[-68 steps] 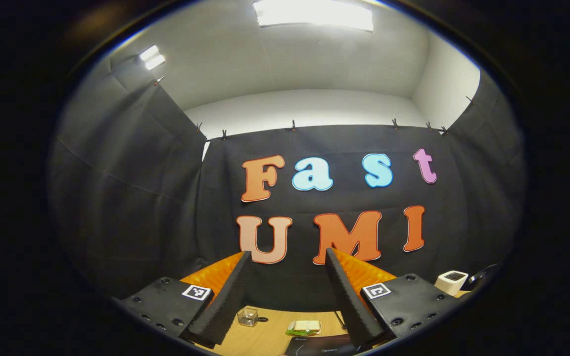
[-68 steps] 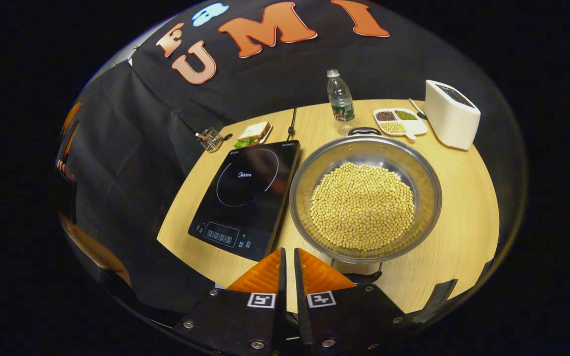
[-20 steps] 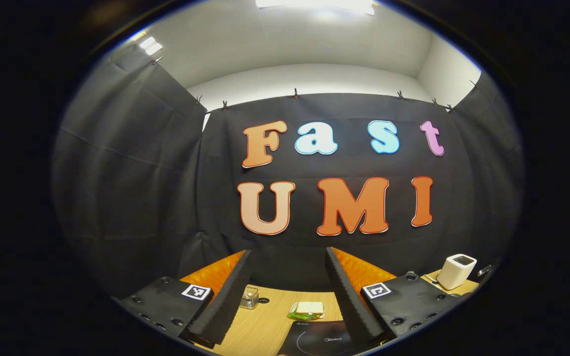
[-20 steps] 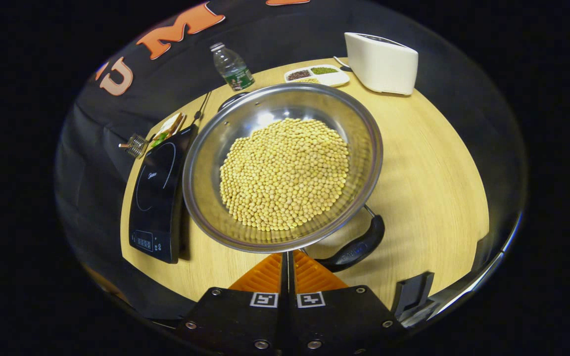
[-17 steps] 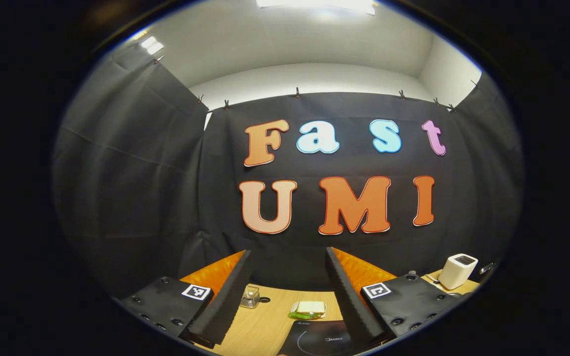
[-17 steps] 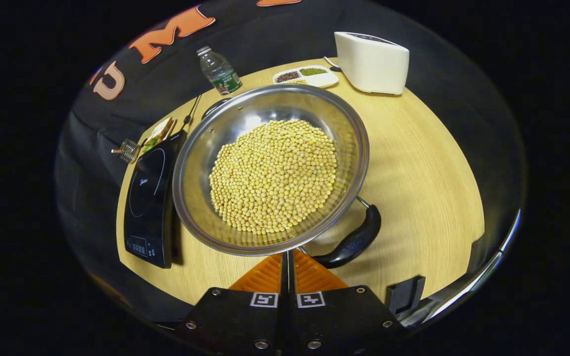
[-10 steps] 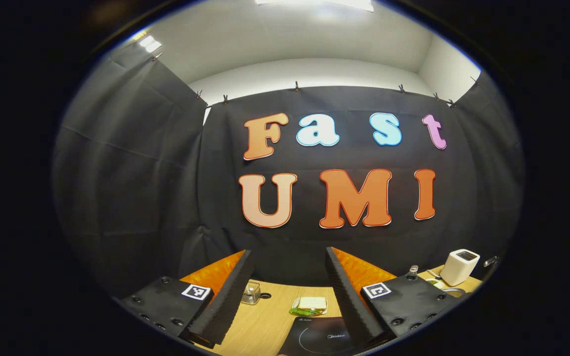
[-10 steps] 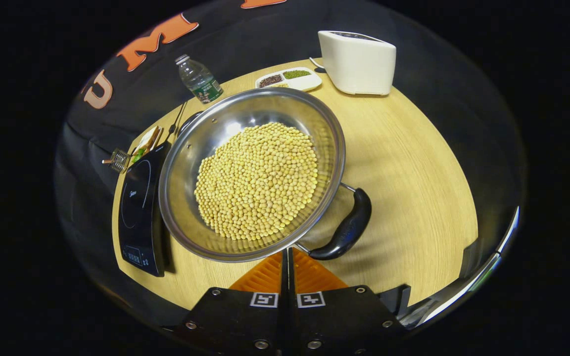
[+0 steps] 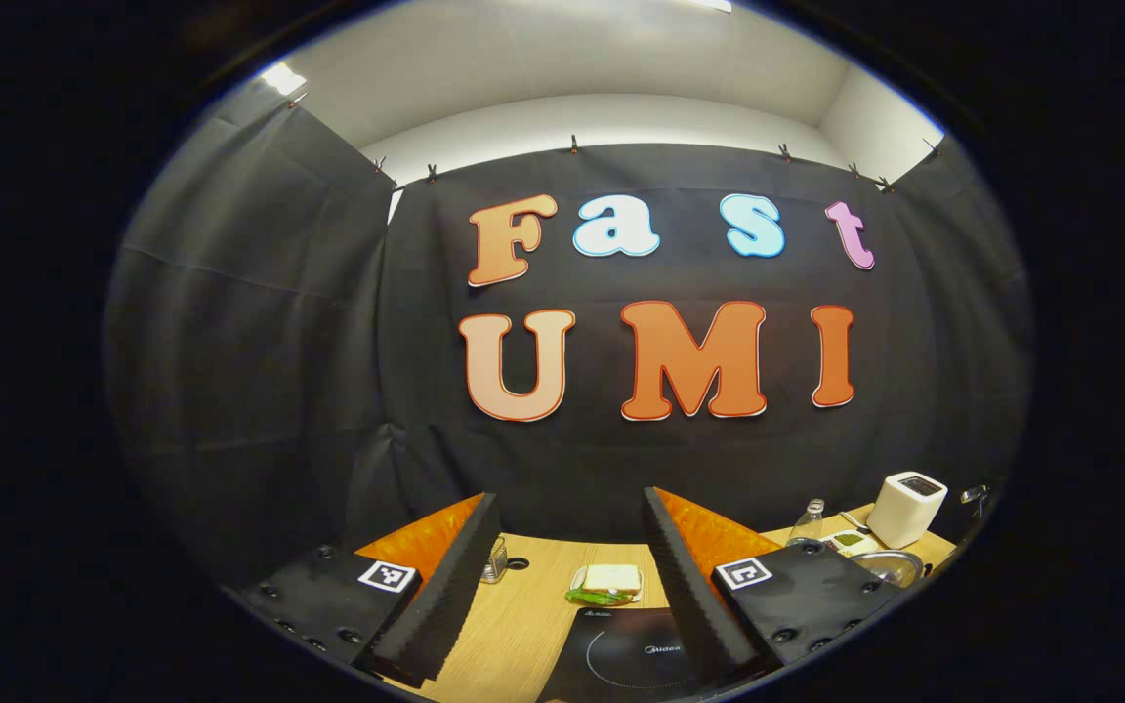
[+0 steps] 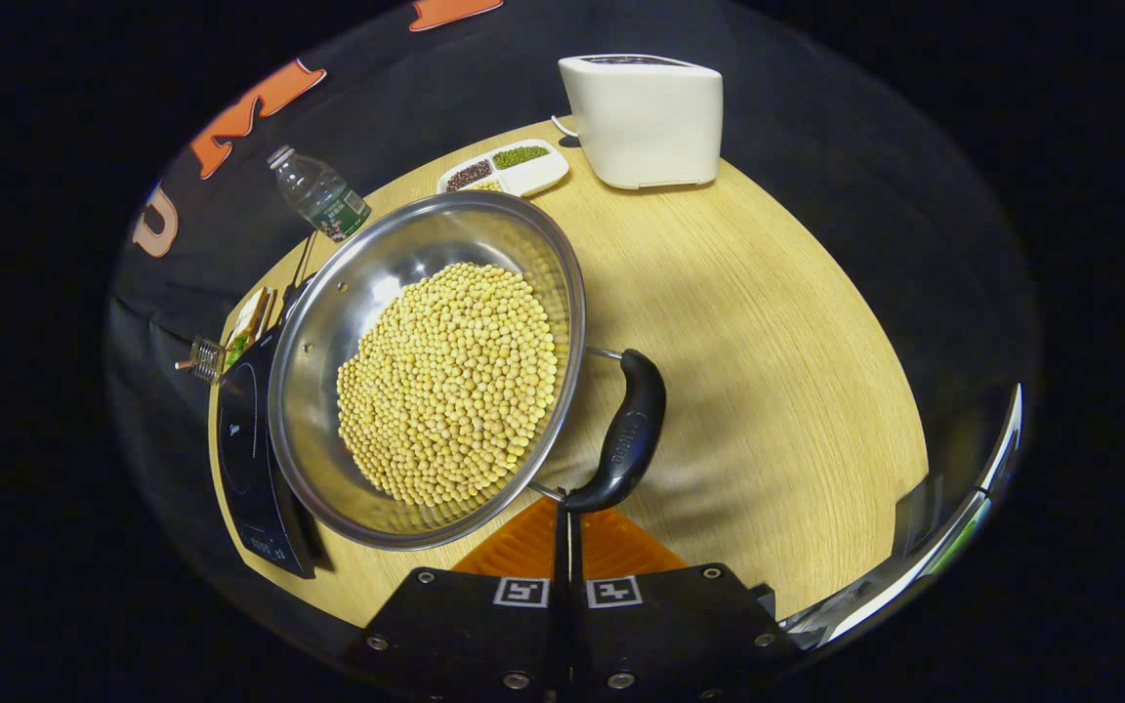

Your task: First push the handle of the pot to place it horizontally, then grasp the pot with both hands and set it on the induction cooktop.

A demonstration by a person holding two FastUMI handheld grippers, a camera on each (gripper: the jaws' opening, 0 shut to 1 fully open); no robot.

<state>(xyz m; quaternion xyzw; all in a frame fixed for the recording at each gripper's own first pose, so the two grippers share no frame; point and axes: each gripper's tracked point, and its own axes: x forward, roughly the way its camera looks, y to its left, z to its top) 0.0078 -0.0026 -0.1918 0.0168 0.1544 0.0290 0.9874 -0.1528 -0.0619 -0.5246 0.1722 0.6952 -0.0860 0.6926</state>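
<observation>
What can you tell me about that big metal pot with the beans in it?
The pot is a wide, shallow, shiny steel pan heaped with pale yellow beans. It sits on the wooden table beside the black cooktop. A curved black handle on wire arms sticks out at its near side, with the right gripper, jaws closed, at its lower end.

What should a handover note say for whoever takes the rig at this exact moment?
Right gripper: shut, empty, tips at the lower end of the pot's black handle, pushing it.
Left gripper: open, empty, held above the induction cooktop.
Pot of soybeans sits on the table, right beside the cooktop.
Left to do: finish turning the handle, grasp with both grippers, set the pot on the cooktop.
</observation>
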